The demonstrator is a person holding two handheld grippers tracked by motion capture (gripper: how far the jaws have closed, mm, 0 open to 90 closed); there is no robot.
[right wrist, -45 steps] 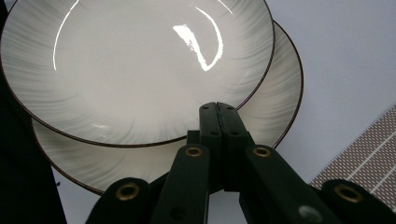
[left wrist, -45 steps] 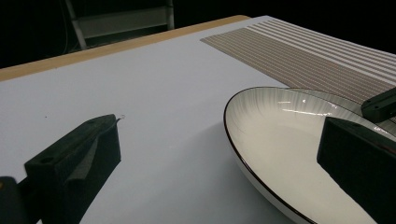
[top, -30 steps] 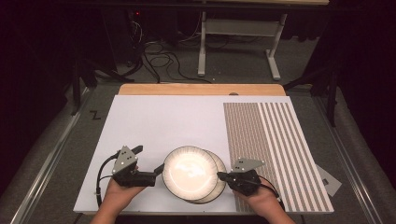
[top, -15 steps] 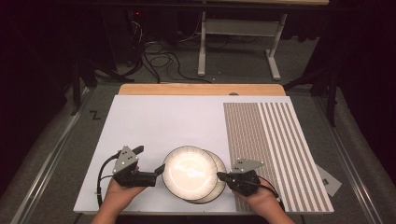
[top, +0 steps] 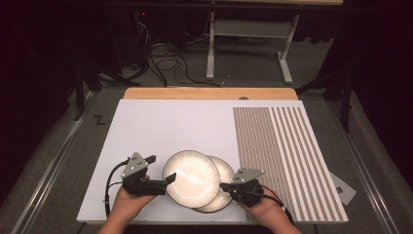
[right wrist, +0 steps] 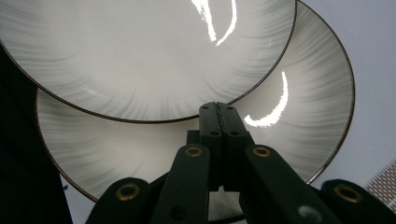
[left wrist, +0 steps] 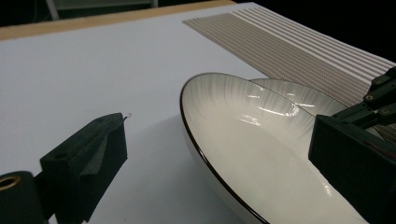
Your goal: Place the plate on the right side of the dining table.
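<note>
Two white ribbed plates with dark rims overlap near the table's front edge. The upper plate (top: 191,178) (left wrist: 252,140) (right wrist: 140,51) rests partly on the lower plate (top: 228,181) (left wrist: 299,95) (right wrist: 308,107). My left gripper (top: 160,168) (left wrist: 219,135) is open at the upper plate's left rim, with one jaw over the bare mat and the other over the plate. My right gripper (top: 223,185) (right wrist: 218,109) is shut, jaws pressed together above the lower plate's surface, tips just short of the upper plate's edge.
The plates lie on a white mat (top: 170,126) with a brown striped section (top: 282,156) to the right. A wooden table edge (top: 209,93) runs along the back. A small grey tag (top: 343,187) lies off the mat's right side.
</note>
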